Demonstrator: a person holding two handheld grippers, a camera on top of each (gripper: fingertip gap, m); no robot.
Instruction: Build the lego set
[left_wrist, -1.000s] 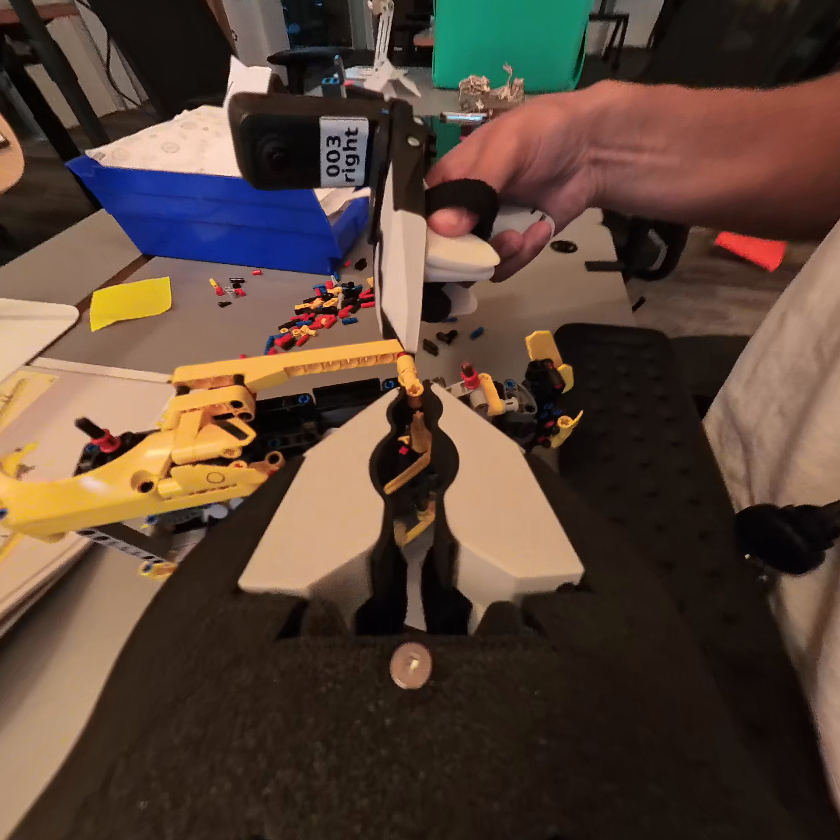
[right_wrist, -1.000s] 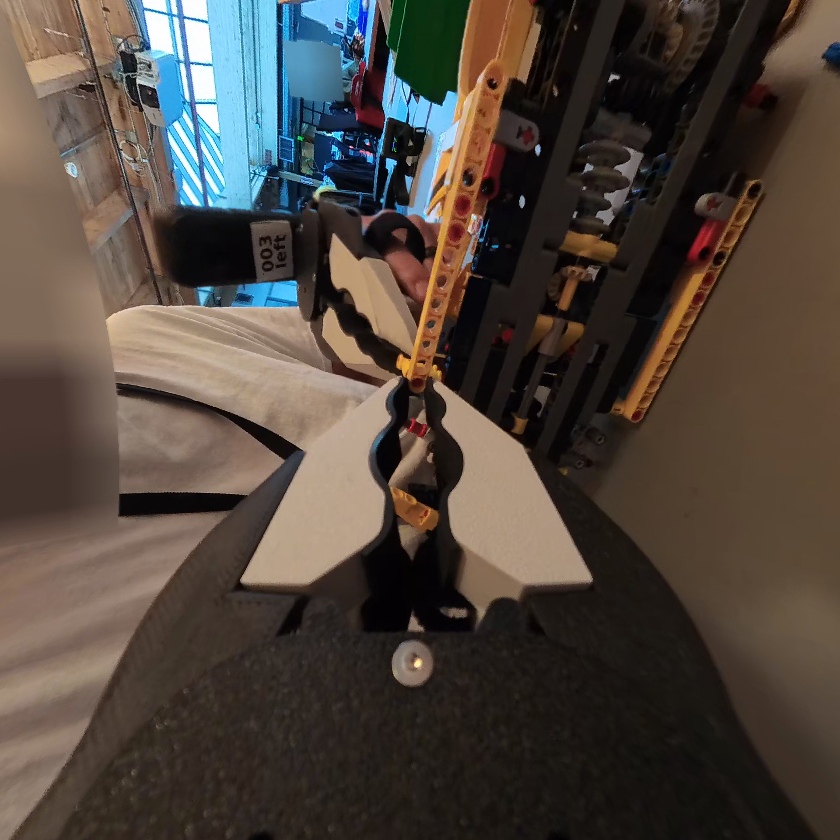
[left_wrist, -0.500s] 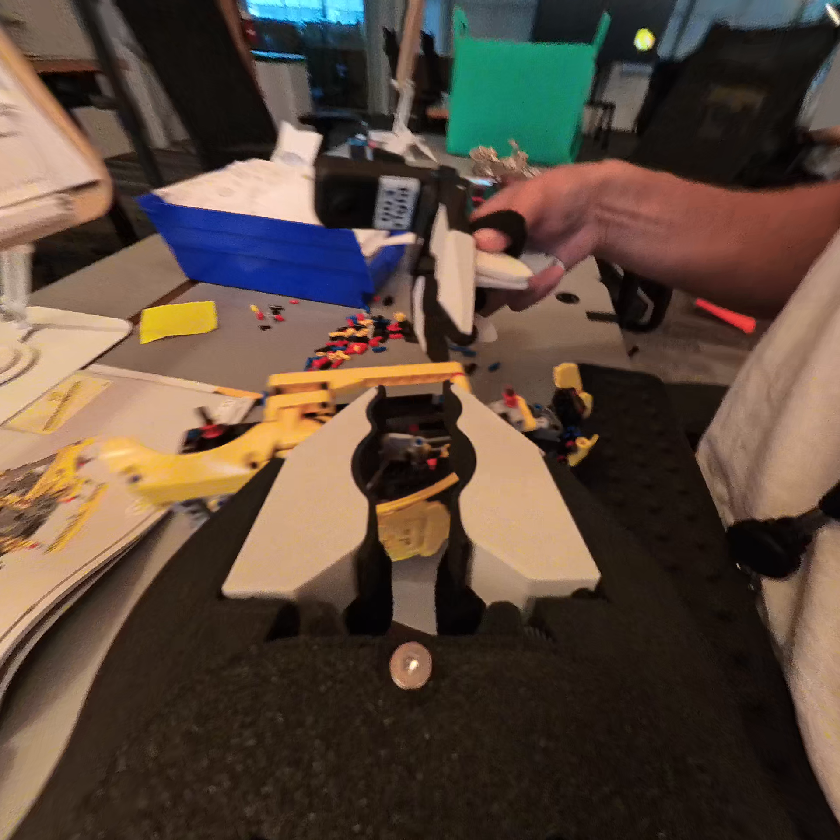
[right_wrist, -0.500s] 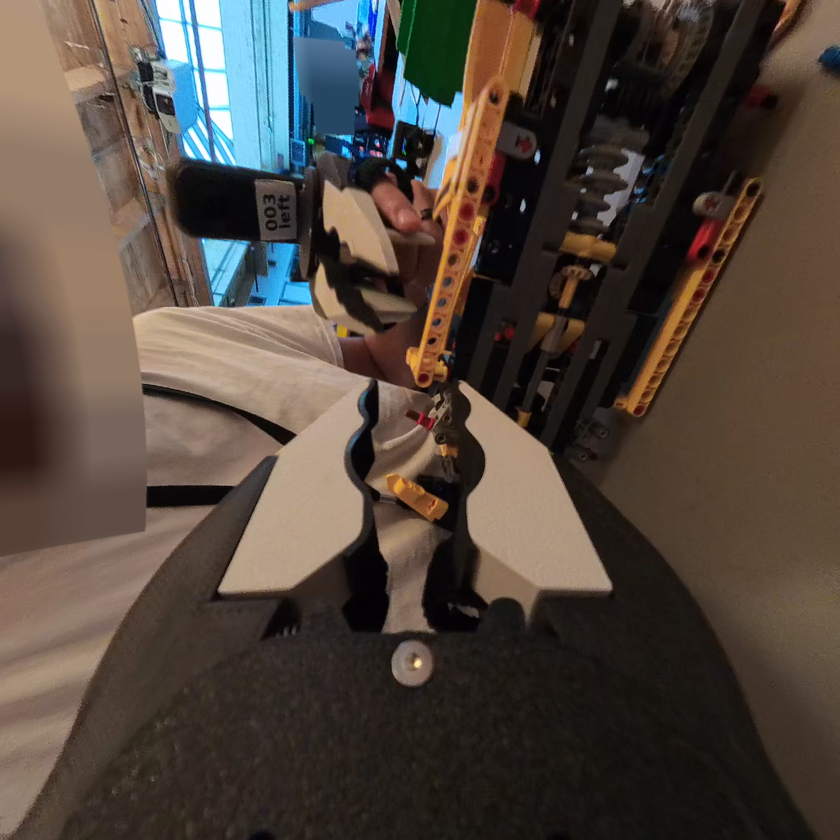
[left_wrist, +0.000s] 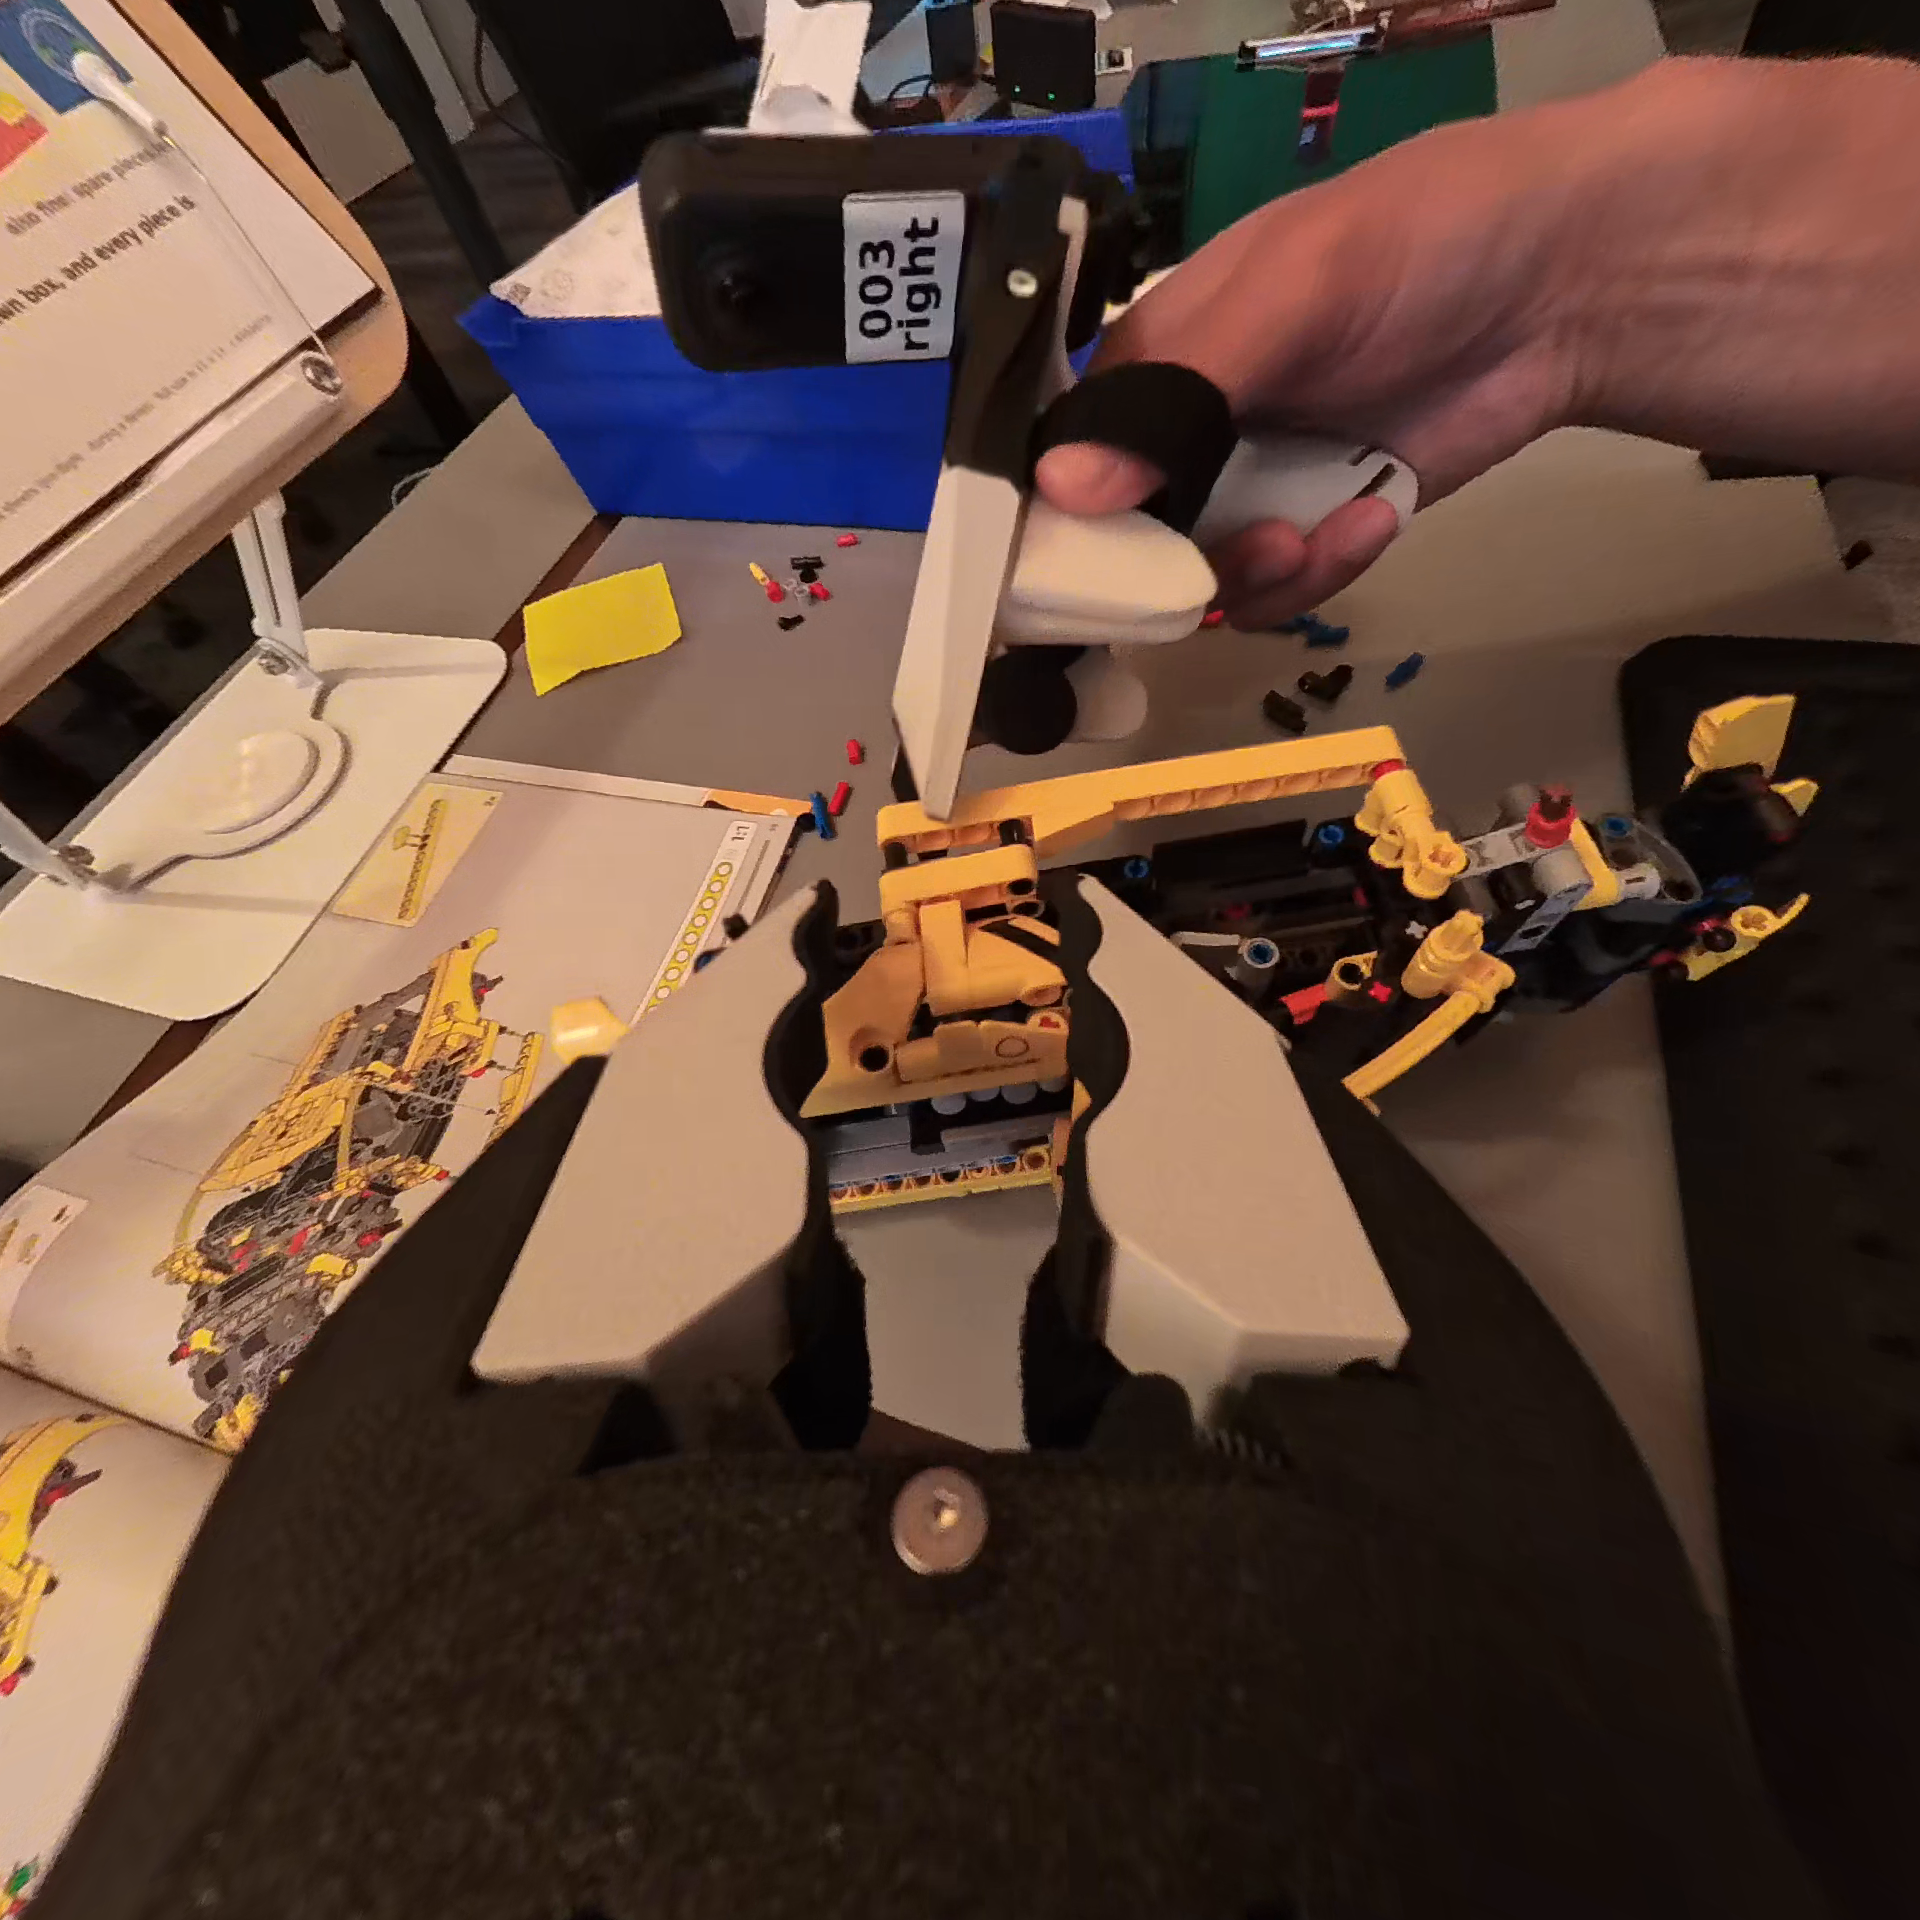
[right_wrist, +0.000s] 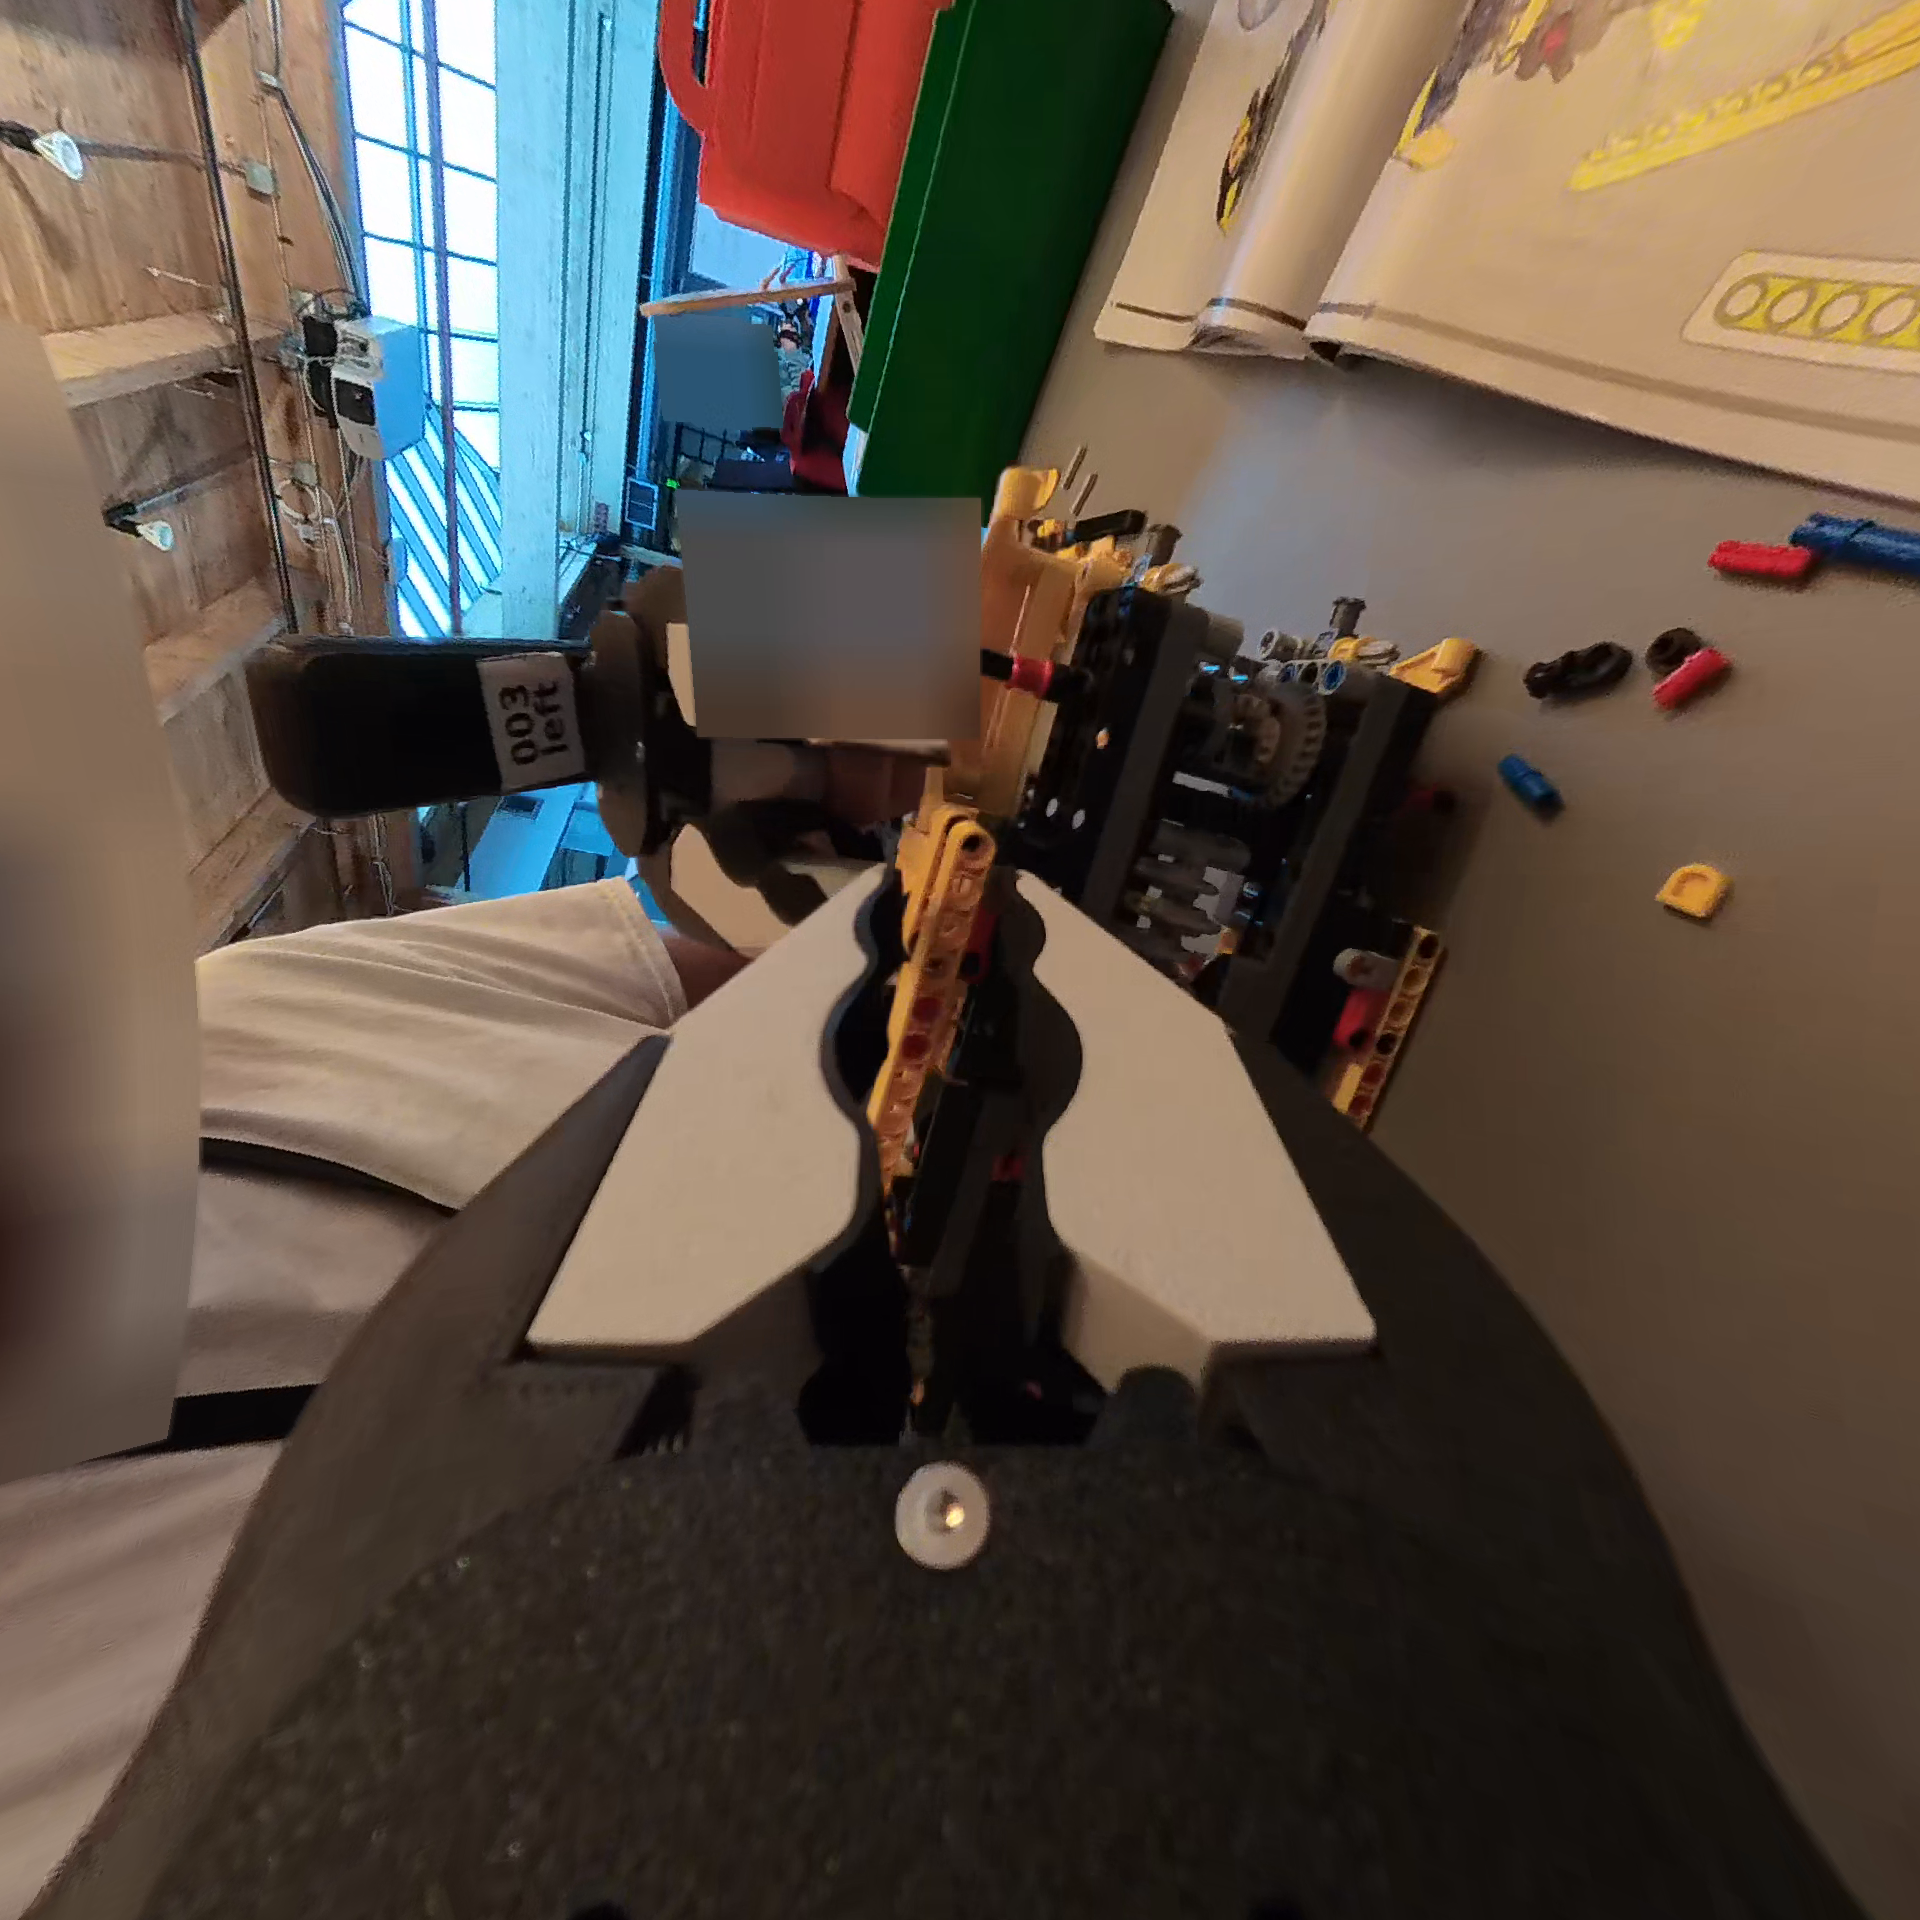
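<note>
The left gripper (left_wrist: 945, 914) has its 2 grey fingers (left_wrist: 675, 1164) spread apart around the yellow end of the lego model (left_wrist: 956, 997), which lies on the grey table (left_wrist: 727, 707). From above, the right gripper (left_wrist: 935, 800), held by a hand (left_wrist: 1403, 343), touches the model's long yellow beam (left_wrist: 1164, 784). An instruction booklet (left_wrist: 343, 1039) lies left, a blue bin (left_wrist: 748, 436) far behind.

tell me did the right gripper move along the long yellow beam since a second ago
Yes. The right gripper went from the long yellow beam's red-pin end to its opposite end, toward the instruction booklet.
</note>
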